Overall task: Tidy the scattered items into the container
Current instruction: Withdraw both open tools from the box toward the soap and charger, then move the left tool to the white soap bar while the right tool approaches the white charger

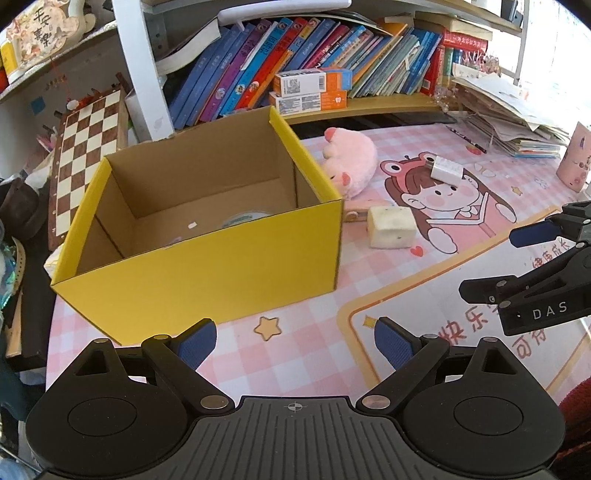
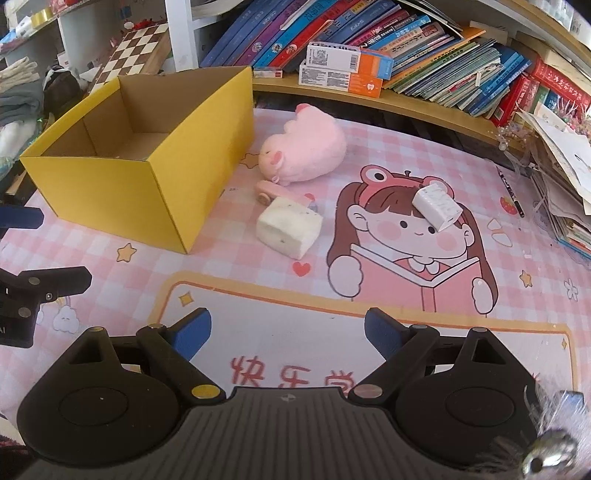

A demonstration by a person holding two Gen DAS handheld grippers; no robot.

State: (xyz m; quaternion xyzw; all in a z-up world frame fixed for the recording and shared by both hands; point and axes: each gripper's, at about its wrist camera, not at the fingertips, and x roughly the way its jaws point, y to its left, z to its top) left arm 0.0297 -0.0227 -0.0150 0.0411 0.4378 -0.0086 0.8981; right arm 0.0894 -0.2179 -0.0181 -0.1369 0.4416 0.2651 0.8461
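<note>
Here, on a pink checked cartoon desk mat [image 2: 258,266], both hand-held grippers hover with nothing between their blue pads. The left gripper [image 1: 295,341] has its jaws spread wide, facing the near wall of the open yellow cardboard box [image 1: 207,266], which stands at the mat's left side. A roll of tape [image 1: 245,218] lies on the box floor. The right gripper [image 2: 288,332], jaws equally wide, points toward the scattered items to the right of the box: a pink plush pig [image 2: 303,149] lying just beside the box wall, a small pink wooden toy car [image 2: 275,192] in front of it, a speckled white sponge block [image 2: 290,230] touching the car, and, well apart to the right, a white charger plug [image 2: 437,206] on the printed girl's forehead. Books [image 2: 369,33] crowd the shelf behind.
</note>
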